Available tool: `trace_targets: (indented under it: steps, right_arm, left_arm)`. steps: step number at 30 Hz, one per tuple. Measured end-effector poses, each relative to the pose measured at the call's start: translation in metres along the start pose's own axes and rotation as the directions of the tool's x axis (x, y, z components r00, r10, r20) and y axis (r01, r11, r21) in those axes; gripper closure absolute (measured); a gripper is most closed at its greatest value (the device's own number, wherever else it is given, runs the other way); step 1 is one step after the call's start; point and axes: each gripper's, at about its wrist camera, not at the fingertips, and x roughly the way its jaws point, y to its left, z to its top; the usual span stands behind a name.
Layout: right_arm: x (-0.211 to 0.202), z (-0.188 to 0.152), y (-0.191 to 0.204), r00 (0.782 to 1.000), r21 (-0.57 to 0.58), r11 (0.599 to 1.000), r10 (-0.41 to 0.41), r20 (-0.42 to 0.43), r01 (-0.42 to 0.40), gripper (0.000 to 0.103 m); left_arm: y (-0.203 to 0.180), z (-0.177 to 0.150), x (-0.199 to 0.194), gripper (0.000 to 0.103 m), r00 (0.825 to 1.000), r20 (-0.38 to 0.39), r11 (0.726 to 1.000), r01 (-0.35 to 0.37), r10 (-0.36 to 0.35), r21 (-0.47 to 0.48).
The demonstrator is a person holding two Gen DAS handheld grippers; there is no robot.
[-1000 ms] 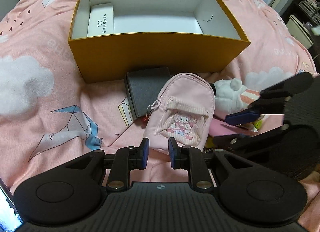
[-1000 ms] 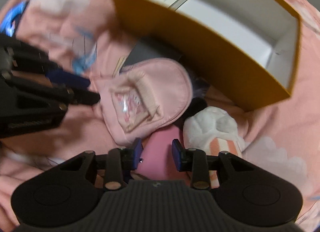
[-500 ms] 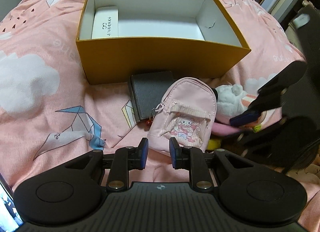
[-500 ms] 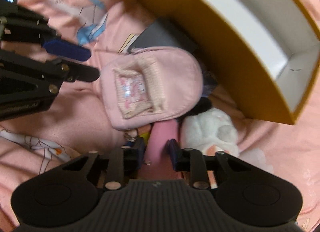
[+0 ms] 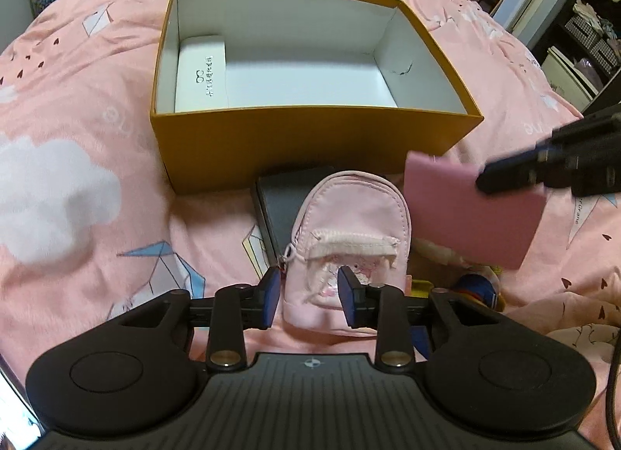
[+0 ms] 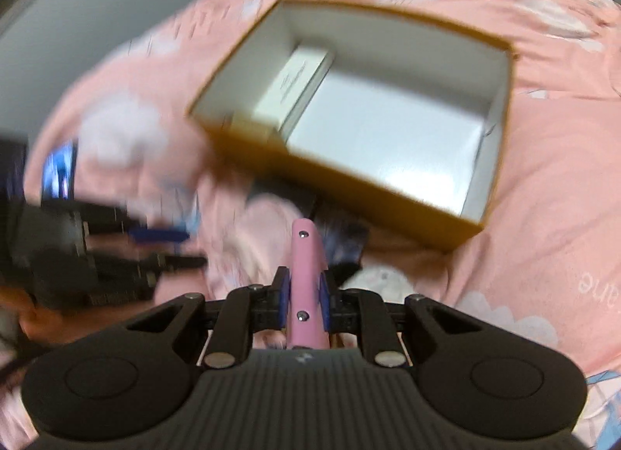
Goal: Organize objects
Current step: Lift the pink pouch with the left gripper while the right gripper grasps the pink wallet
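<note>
Right gripper (image 6: 304,291): pitched steeply down toward the bedding, jaws closing, blue pads pressed on either flat face of a thin pink case (image 6: 306,287). The case stands on edge between the pads, its narrow spine with two small studs facing the right wrist camera, its long axis running forward along the fingers. In the left wrist view the same pink case (image 5: 471,209) hangs clear of the bedspread, gripped at its upper right edge, broad face showing and tilted, far corner near the front right corner of the box.

Left gripper (image 5: 309,296): also angled steeply down, low over the bedspread (image 5: 77,139). Jaws opening; the bottom end of the pink mini backpack (image 5: 349,240) lies between the blue fingertips (image 5: 269,296). The left pad stands clear of it; whether the right pad touches the fabric cannot be told.

Pink mini backpack: flat on the bedspread, pocket face up, long axis pointing from the left gripper toward the box, rounded top overlapping a dark flat case (image 5: 279,209).

Yellow box (image 5: 310,139): open, white inside, just beyond the dark case. A white oblong carton (image 5: 200,73) lies along its left wall.

Small toys (image 5: 477,287): partly hidden, right of the backpack, under the lifted pink case.
</note>
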Motion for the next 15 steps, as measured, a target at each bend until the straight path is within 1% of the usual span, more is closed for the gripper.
trace_targets:
  steps: [2,4,6,9,11,15]
  right_arm:
    - [0.001,-0.003,-0.011,0.999,0.074,0.997,0.011,0.043,-0.014,0.086]
    - [0.011,-0.006,-0.021,0.999,0.129,0.991,0.027,0.037,-0.032,0.086]
    - [0.023,-0.013,-0.027,0.999,0.159,0.987,0.033,0.009,-0.034,0.086]
    - [0.033,-0.019,-0.031,0.998,0.163,0.986,0.044,-0.043,-0.036,0.087]
    - [0.042,-0.021,-0.030,0.997,0.148,0.989,0.034,-0.076,-0.023,0.087]
    - [0.048,-0.021,-0.034,0.993,0.158,0.986,0.073,-0.089,-0.058,0.082]
  left_arm:
    - [0.001,0.002,0.005,0.061,1.000,-0.006,1.000,0.002,-0.002,-0.001]
    - [0.003,0.004,0.012,0.055,1.000,-0.017,1.000,0.010,-0.010,-0.005]
    - [0.004,0.005,0.019,0.053,1.000,-0.021,1.000,0.010,-0.010,-0.008]
    - [0.005,0.006,0.027,0.049,1.000,-0.024,1.000,0.002,-0.002,0.000]
    - [0.005,0.007,0.033,0.048,1.000,-0.031,1.000,0.001,-0.001,0.002]
    - [0.004,0.010,0.039,0.048,0.999,-0.036,1.000,-0.001,0.001,0.005]
